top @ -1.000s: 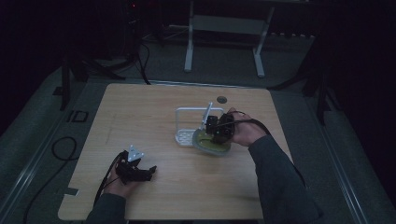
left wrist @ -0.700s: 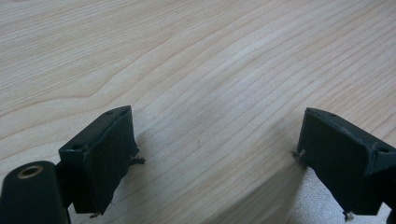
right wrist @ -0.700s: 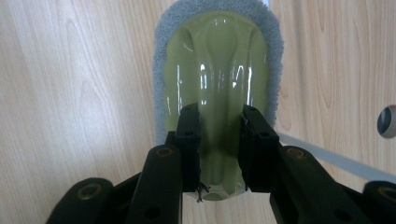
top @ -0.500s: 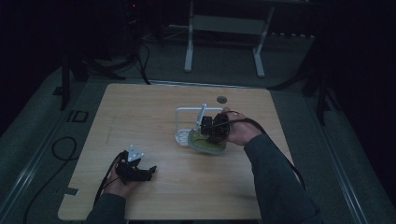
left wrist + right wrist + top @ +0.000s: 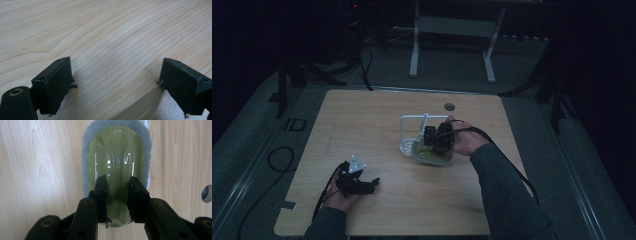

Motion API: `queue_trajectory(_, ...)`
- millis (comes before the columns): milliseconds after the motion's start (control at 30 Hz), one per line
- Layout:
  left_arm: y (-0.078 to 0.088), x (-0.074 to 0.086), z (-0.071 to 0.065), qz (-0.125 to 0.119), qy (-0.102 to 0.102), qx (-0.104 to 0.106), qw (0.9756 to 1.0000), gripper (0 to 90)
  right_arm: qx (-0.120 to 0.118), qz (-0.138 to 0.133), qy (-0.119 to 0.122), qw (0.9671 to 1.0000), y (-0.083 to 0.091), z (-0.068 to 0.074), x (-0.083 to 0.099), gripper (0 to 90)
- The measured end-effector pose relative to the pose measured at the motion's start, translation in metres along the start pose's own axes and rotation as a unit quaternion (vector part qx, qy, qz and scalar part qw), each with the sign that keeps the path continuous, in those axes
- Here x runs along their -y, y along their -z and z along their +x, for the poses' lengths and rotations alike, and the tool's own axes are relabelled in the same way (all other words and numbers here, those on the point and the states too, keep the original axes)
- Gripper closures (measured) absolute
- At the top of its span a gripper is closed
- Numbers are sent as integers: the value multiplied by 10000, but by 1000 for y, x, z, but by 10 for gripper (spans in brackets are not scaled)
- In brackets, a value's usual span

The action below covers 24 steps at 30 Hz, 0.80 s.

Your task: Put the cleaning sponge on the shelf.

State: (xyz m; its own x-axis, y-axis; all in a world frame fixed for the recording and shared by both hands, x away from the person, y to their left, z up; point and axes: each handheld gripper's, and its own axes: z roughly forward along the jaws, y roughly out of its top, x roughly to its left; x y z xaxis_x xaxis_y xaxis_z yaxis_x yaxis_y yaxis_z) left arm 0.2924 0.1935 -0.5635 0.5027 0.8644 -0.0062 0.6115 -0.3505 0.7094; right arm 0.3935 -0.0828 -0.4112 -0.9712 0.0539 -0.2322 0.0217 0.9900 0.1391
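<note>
A glossy olive-green scrubber (image 5: 115, 150) with a grey pad around its rim lies over the wooden table (image 5: 362, 125), beside a white wire stand (image 5: 412, 120). My right gripper (image 5: 117, 182) points down on it, its jaws shut on the raised green ridge of the handle. In the high view the right gripper (image 5: 435, 139) sits over the green scrubber (image 5: 432, 157) at the table's middle right. My left gripper (image 5: 368, 184) rests near the front left of the table. Its jaws stand wide open in the left gripper view (image 5: 115, 72), with bare wood between them.
A round grey grommet (image 5: 449, 106) is set in the table behind the stand; it also appears at the edge of the right gripper view (image 5: 207, 193). A cable trails off the table's front left. The dark floor and a white frame (image 5: 452, 30) lie beyond.
My right gripper has shifted slightly left and away with the green scrubber in its jaws. The left gripper has stayed put.
</note>
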Motion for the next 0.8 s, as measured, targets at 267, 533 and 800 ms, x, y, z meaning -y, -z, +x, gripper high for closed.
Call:
queue_trajectory(267, 0, 0, 0, 0, -2, 2, 10000, 114, 89, 4, 62, 9999, -2, 0, -5, 718)
queue_trajectory(533, 0, 0, 0, -3, -1, 2, 10000, 115, 159, -40, 80, 9998, 0, -4, -8, 717)
queue_trajectory(800, 0, 0, 0, -5, 0, 2, 10000, 114, 219, -61, 77, 9997, -4, -6, -10, 717)
